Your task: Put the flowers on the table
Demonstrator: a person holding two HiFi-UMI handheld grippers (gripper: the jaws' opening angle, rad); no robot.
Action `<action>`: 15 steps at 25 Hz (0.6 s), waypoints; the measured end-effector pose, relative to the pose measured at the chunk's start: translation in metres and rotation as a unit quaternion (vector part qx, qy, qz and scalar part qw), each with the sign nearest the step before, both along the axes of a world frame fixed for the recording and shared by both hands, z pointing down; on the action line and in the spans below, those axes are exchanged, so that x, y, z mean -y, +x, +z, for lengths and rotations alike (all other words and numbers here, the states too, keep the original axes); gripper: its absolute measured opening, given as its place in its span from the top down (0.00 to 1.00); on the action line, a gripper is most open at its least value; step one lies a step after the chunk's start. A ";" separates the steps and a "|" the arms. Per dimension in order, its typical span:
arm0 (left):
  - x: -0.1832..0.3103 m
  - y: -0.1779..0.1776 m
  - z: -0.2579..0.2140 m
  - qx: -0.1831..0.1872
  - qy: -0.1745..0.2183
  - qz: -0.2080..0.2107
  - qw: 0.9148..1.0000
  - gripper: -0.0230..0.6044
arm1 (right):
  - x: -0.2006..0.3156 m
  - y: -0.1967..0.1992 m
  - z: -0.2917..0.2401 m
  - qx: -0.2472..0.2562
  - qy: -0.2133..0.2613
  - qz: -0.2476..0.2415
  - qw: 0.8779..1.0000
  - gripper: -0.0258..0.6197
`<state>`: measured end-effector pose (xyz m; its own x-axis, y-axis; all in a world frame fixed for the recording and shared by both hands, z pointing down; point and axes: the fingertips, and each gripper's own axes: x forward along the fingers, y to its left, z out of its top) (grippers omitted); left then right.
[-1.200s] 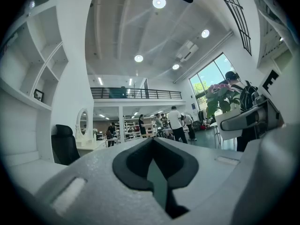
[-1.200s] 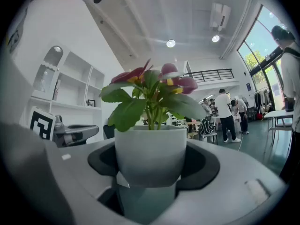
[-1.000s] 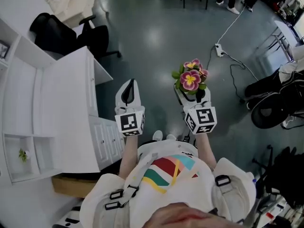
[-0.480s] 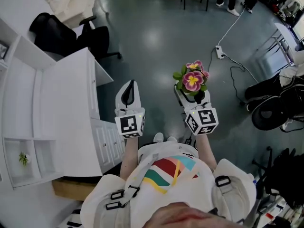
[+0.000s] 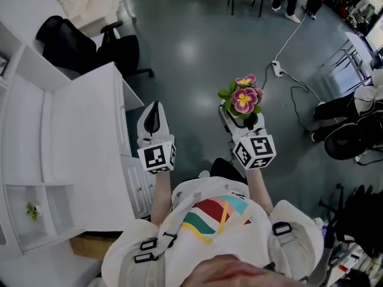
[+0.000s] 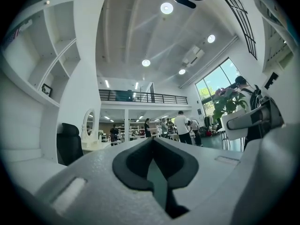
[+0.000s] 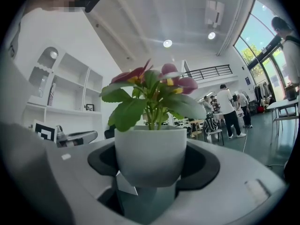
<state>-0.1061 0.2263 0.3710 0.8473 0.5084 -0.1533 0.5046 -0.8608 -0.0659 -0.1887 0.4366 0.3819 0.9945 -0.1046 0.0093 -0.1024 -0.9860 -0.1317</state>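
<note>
A white pot (image 7: 150, 153) of pink and yellow flowers (image 5: 242, 99) stands upright between the jaws of my right gripper (image 5: 240, 122), which is shut on the pot's sides. In the right gripper view (image 7: 150, 175) the pot fills the middle, with green leaves and blooms (image 7: 150, 81) above it. My left gripper (image 5: 152, 119) is held level to the left of it, jaws together and nothing in them; its own view (image 6: 152, 149) shows the pads meeting. That view also catches the pot (image 6: 233, 124) at the right. Both grippers hang over the dark floor.
A tall white shelf-and-desk unit (image 5: 72, 136) runs along the left, close to my left gripper, with a small green plant (image 5: 33, 211) in one compartment. A black office chair (image 5: 90, 43) stands behind it. A power strip and cables (image 5: 276, 67) and dark chairs (image 5: 350, 130) lie right.
My left gripper has shifted left, closer to the white unit. The right gripper with the flowers has barely moved in the picture. A dark shoe now shows below the grippers.
</note>
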 end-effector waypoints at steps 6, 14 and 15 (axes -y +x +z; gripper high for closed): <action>0.001 0.024 -0.015 -0.013 -0.007 -0.003 1.000 0.96 | -0.008 0.019 -0.010 0.000 -0.003 0.008 1.000 0.46; -0.010 0.049 -0.004 -0.013 0.002 -0.004 1.000 0.96 | -0.008 0.061 0.000 0.002 0.006 -0.014 1.000 0.46; -0.011 0.055 -0.004 -0.015 0.003 -0.007 1.000 0.96 | -0.008 0.069 0.001 0.000 0.006 -0.020 1.000 0.46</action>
